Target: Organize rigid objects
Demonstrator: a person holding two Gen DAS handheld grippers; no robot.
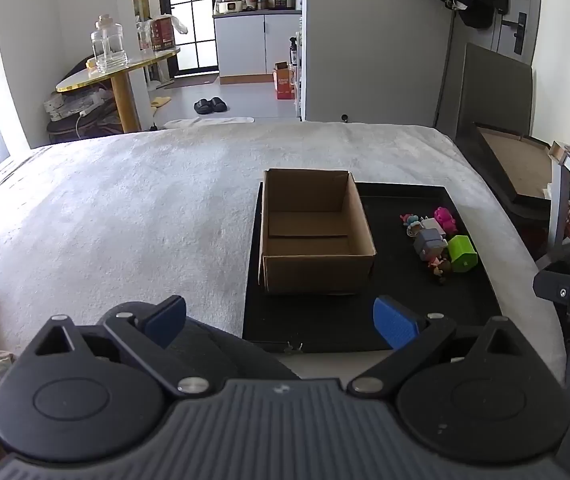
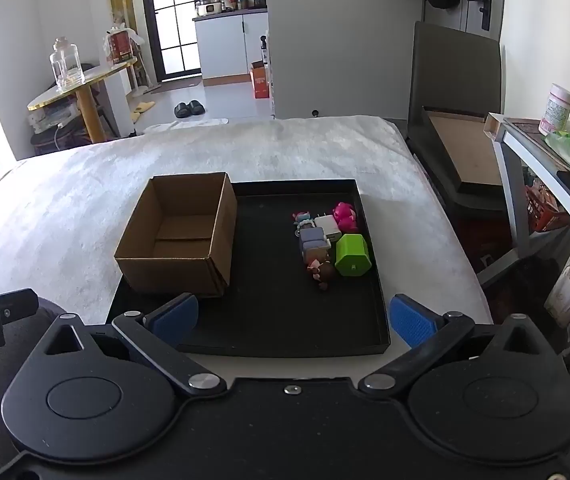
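Observation:
An empty open cardboard box (image 1: 313,236) (image 2: 183,236) stands on the left part of a black tray (image 1: 413,308) (image 2: 269,320) on a white blanket. A cluster of small toys lies on the tray's right side: a green block (image 1: 463,254) (image 2: 352,255), a pink figure (image 1: 445,218) (image 2: 345,216), a grey cube figure (image 1: 429,244) (image 2: 313,242), a white plug (image 2: 328,226) and a small brown figure (image 2: 323,271). My left gripper (image 1: 281,320) is open and empty, near the tray's front edge. My right gripper (image 2: 293,318) is open and empty, over the tray's front.
The white blanket (image 1: 125,208) covers the bed around the tray. A dark panel with a cardboard sheet (image 2: 461,152) leans at the bed's right. A shelf with a jar and green bag (image 2: 565,132) stands far right. A round table with a glass jar (image 1: 109,46) stands back left.

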